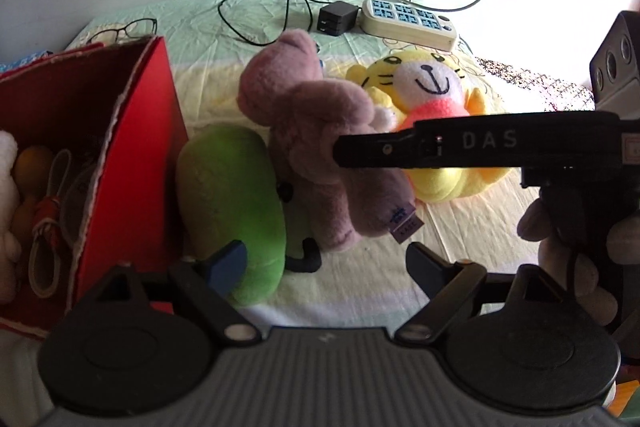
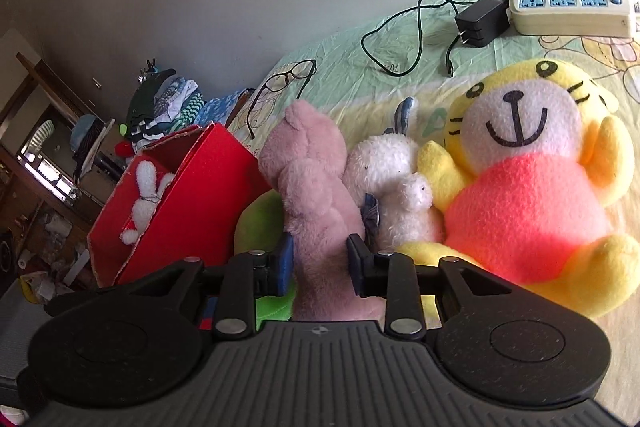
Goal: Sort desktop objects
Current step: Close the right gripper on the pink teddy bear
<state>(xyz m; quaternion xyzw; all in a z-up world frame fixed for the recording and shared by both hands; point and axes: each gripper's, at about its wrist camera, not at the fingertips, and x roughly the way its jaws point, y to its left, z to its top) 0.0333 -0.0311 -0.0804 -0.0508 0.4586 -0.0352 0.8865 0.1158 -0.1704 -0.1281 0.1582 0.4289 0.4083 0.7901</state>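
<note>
**Pink plush bear clamped by the right gripper**

While the pink plush bear (image 2: 312, 195) stands upright among the other toys, its lower body is pinched between the blue pads of the right gripper (image 2: 320, 263), whose jaws are drawn narrow against the fur. Just beside the bear, a small white plush (image 2: 394, 183) is pressed against its flank, and a large yellow tiger plush (image 2: 532, 187) in a coral top is laid to the right of that. A green plush (image 1: 232, 203) is wedged between the bear and the red cardboard box (image 2: 192, 203), in which a white bunny (image 2: 146, 195) is seen.

From the left wrist view, the left gripper (image 1: 326, 263) is held wide open above the bedsheet (image 1: 360, 291), with nothing between its pads; the left pad is set close to the green plush. Farther back, a power strip (image 1: 408, 21), a black adapter (image 1: 338, 18) with its cable, and a pair of glasses (image 1: 124, 29) are laid on the sheet.
</note>
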